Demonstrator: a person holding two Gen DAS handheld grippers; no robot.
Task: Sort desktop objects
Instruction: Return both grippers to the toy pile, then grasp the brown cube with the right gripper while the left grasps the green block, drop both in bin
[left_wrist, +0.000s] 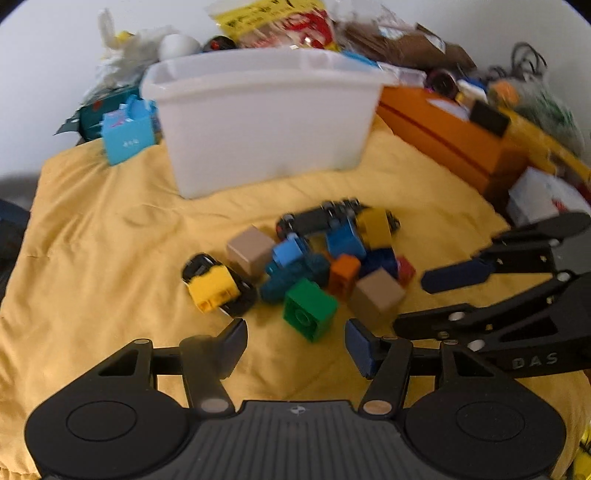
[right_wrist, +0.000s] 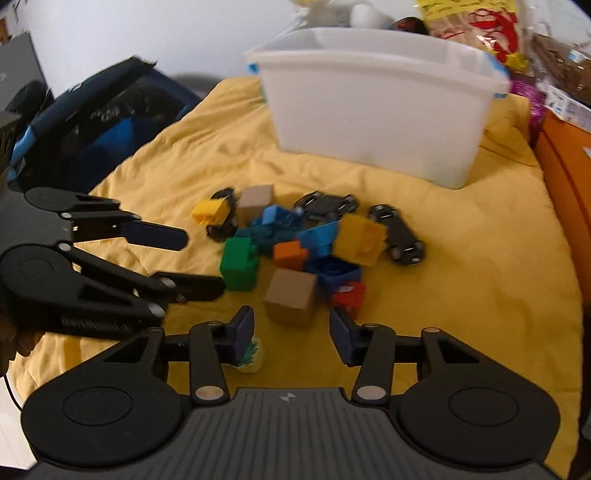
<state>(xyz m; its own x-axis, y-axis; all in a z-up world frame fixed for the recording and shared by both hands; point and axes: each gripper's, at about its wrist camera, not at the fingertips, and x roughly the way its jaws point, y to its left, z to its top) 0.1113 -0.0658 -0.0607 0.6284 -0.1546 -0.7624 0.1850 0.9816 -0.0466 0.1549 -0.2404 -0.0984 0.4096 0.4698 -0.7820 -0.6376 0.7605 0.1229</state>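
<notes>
Left gripper (left_wrist: 295, 345) released, jaws wide, empty, hovering just near of green block (left_wrist: 309, 309). Right gripper (right_wrist: 291, 338) likewise released, empty, near side of tan cube (right_wrist: 291, 297). Block pile (left_wrist: 314, 258) w/ toy cars mid-cloth (left_wrist: 110, 258), loose, apart from white bin (left_wrist: 266, 118) at far side. Frames blurred.

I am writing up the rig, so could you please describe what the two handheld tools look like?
Both match. The left tool and right tool are matte black plastic, with round pivot housings, a ribbed grey centre plate bearing a small emblem, silver rivets on the linkage bars, and flat dark-blue finger pads. The right one shows raised letters "DAS". No cables or sleeves are visible.
</notes>
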